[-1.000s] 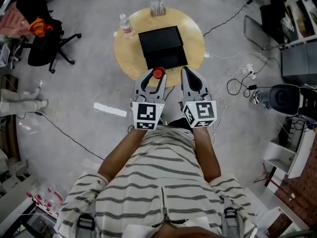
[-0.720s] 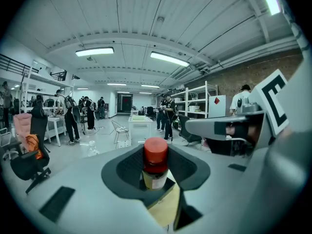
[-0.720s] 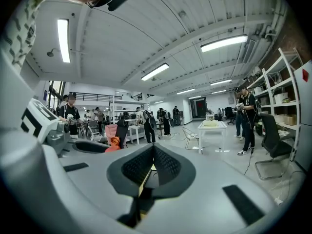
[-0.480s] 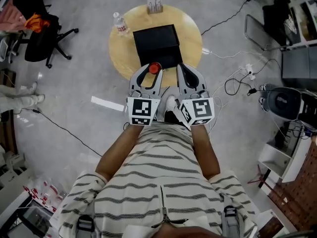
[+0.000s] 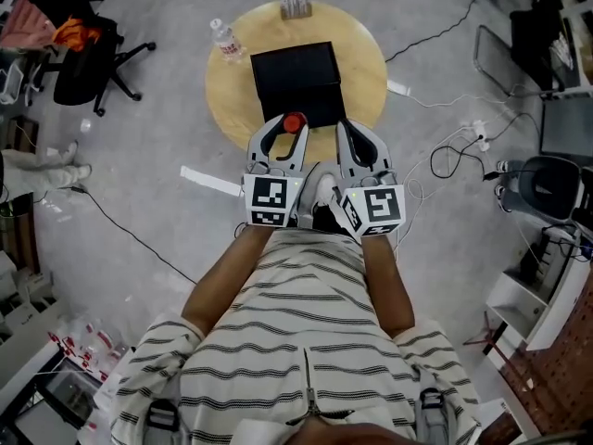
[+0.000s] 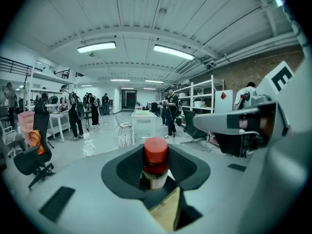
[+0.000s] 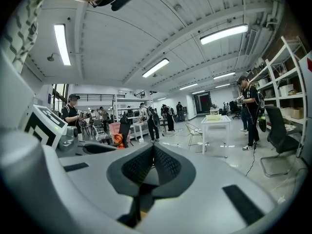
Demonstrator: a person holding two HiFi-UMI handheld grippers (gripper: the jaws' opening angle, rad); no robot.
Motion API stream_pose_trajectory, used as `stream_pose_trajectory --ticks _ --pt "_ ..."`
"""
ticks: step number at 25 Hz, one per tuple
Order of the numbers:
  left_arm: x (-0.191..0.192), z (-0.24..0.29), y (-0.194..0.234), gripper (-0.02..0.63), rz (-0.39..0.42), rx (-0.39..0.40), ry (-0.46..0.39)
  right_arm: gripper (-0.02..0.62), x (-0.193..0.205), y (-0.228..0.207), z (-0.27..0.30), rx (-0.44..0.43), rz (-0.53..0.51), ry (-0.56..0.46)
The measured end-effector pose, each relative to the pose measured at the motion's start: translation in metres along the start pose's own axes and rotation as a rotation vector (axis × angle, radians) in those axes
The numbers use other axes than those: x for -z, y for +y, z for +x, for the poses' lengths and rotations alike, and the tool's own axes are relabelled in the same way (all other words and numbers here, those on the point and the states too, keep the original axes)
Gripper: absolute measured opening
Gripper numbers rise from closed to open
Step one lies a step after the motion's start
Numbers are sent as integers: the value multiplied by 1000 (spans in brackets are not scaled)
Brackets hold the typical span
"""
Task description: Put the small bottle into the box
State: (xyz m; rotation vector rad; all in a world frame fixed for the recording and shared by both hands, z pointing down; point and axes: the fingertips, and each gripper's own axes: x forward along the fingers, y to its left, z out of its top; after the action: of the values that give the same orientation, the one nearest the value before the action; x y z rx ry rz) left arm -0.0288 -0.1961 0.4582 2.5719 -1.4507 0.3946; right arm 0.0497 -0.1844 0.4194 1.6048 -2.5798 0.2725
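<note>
- The small bottle (image 5: pixel 295 123) has been carried forward by the left tongs (image 5: pixel 283 135) over the last second; it is taken from above the bare strip at the near edge of the counter (image 5: pixel 232 100) to the near rim of the black box (image 5: pixel 295 72); the right tongs (image 5: pixel 359 142) are brought forward beside the left ones.
- The box is not shifted on the counter; it is kept at the middle, with a clear water bottle (image 5: pixel 225 40) left at the far-left edge.
- For the task, the carry is judged to be nearly finished; the bottle is not yet inside the box; a little more reach, a lowering and a release are judged to be what remains.
- Left tongs: the jaws are set wide apart yet clenched on the small bottle; its body is pinched between the dark pads and its red cap is held upright above them; the spread has not been altered during the second, so the grip is judged steady.
- Right tongs: the jaws are pressed together with nothing between them; nothing is touched or carried.
- The small bottle is held in the air in the left tongs, at the box's near rim, on the side of the counter's near edge; whether the box is touched by it cannot be told from the head view.
</note>
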Motion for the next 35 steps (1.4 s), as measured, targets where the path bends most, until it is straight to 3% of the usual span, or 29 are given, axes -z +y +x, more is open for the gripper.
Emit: stream_pose_trajectory --ticks 35 --pt "96 98 19 155 25 -29 151 17 53 -20 20 -44 39 128"
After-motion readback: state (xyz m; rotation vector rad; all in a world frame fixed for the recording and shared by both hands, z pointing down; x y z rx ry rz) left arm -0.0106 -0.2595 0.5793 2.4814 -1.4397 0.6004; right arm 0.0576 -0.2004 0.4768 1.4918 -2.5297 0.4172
